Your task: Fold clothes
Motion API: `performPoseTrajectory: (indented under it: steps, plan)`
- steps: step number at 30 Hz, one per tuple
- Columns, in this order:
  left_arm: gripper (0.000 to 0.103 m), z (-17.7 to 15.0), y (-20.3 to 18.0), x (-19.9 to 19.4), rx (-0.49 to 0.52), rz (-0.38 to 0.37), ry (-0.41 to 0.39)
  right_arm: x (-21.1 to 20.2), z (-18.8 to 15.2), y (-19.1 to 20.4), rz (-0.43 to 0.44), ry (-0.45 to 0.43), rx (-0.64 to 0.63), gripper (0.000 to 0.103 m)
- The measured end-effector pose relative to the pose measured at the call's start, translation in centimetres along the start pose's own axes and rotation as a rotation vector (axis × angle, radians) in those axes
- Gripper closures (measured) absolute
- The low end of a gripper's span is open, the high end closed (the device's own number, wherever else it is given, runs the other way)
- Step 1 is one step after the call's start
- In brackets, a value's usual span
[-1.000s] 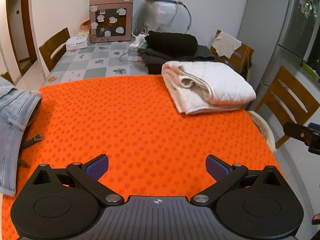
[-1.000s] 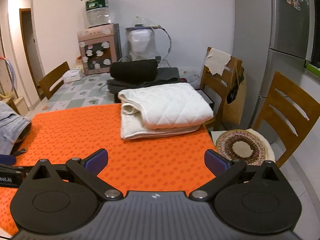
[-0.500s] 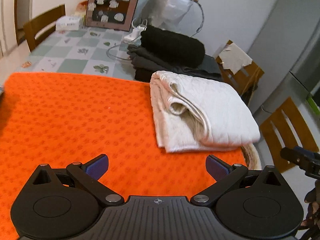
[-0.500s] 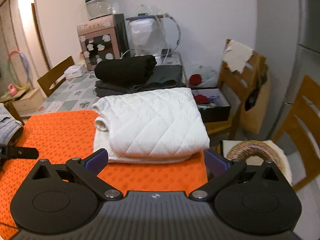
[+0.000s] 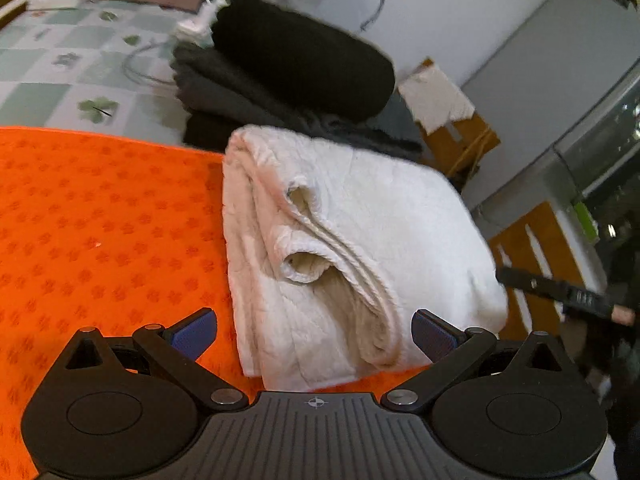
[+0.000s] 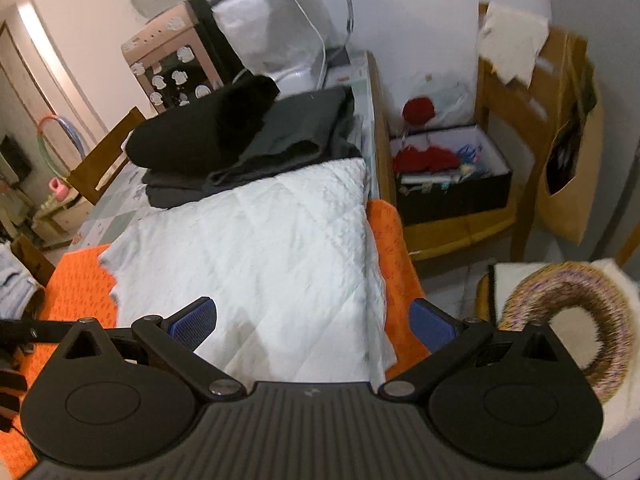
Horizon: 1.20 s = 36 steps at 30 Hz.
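Both claws, left [image 5: 314, 334] and right [image 6: 312, 322], gaped wide at lower centre, empty, over the folded white quilt [image 5: 360, 240] on the orange cloth [image 5: 100, 220].

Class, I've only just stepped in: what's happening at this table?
A person holds two grippers over a folded white quilted blanket lying on an orange cloth. The left gripper and the right gripper both have their jaws open, one on each side of the blanket's near end, gripping nothing. Dark folded clothes are stacked behind it.
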<state>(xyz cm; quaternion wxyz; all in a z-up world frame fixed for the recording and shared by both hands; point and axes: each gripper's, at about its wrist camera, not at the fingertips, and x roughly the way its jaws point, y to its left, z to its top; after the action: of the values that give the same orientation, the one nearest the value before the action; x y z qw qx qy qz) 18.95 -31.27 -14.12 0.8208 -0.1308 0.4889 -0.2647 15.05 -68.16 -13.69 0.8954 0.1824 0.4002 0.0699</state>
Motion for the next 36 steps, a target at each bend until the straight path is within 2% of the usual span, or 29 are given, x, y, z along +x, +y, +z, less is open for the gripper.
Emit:
performPoseTrajectory:
  steps: [6, 10, 13, 18, 21, 23, 26, 28, 31, 36]
  plan:
    - [0.0, 0.9, 1.4, 4.3, 0.005, -0.03, 0.08, 5.5, 0.6, -3.5, 0.125, 0.088, 0.103, 0.0]
    - [0.0, 1.3, 2.4, 6.0, -0.012, -0.096, 0.099, 8.1, 0.3, -5.4, 0.225, 0.143, 0.191, 0.0]
    - [0.0, 1.5, 2.8, 7.1, -0.012, -0.128, 0.117, 8.9, 0.0, -6.3, 0.272, 0.151, 0.218, 0.0]
    - [0.0, 1.4, 3.1, 7.9, -0.016, -0.147, 0.109, 9.2, 0.2, -6.0, 0.278, 0.16, 0.191, 0.0]
    - [0.0, 1.1, 2.8, 7.6, -0.005, -0.137, 0.092, 8.8, 0.4, -5.2, 0.256, 0.159, 0.168, 0.005]
    - [0.001, 1.2, 1.6, 7.3, 0.049, -0.127, 0.069, 8.5, 0.5, -4.7, 0.242, 0.158, 0.153, 0.011]
    - [0.001, 1.3, -0.6, 6.8, 0.139, -0.109, 0.03, 7.4, 1.0, -3.8, 0.214, 0.143, 0.115, 0.029]
    - [0.002, 1.4, -1.9, 6.3, 0.189, -0.1, 0.006, 6.3, 1.5, -3.1, 0.205, 0.124, 0.101, 0.046]
    - [0.002, 1.6, -2.9, 5.2, 0.22, -0.098, -0.025, 4.6, 2.1, -2.1, 0.196, 0.093, 0.091, 0.053]
    - [0.002, 1.8, -4.2, 1.1, 0.273, -0.124, -0.123, 0.4, 2.9, 0.2, 0.198, 0.023, 0.077, 0.054]
